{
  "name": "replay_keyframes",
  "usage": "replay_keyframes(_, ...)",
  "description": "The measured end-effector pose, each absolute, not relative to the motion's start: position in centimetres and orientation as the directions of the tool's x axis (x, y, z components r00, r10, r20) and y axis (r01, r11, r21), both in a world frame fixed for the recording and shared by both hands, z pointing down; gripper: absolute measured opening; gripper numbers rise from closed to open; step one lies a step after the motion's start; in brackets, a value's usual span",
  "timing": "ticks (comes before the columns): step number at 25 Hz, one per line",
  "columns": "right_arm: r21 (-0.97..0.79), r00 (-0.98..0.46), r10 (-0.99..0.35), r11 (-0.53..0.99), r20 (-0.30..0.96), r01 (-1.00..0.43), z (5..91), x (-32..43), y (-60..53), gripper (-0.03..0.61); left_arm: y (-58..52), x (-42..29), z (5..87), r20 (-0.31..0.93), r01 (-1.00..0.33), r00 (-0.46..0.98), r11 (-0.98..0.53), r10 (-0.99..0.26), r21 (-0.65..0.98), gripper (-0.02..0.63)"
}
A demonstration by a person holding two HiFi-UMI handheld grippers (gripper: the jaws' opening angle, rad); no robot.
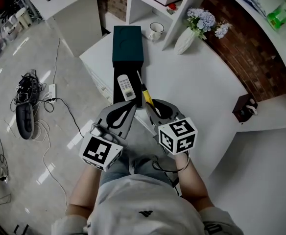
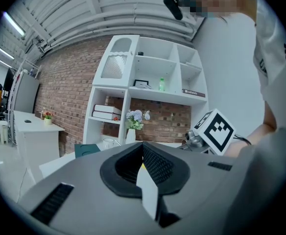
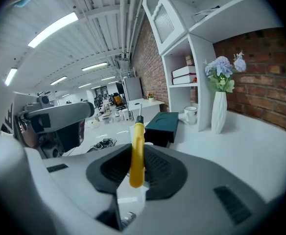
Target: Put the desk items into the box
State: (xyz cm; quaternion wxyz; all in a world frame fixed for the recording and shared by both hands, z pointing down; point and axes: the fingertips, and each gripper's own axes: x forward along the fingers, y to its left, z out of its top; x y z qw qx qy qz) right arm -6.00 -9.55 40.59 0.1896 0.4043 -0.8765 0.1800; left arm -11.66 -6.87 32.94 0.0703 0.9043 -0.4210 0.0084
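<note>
Yellow-handled screwdriver [image 3: 136, 143] clamped in right claw [image 3: 135, 168], white remote [image 1: 126, 87] pinched in left claw [image 2: 144, 164]

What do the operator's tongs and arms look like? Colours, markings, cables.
Both the left tongs and right tongs are matt grey shells with black ribbed pads. Each carries a white cube with black square markers. A thin black cable loops by the right wrist. The person wears a pale short-sleeved T-shirt with a small dark logo.
</note>
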Motion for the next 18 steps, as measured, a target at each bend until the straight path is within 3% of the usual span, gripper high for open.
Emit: replay_keyframes(18, -0.178, -0.567, -0.651, 0.564, 0.505, -0.806, 42.3, -11.4, -12.9, 0.083, -10.5, -17.3, 33.0, 0.069, -0.739, 0.673, -0.664, -0.736, 0.115, 0.012)
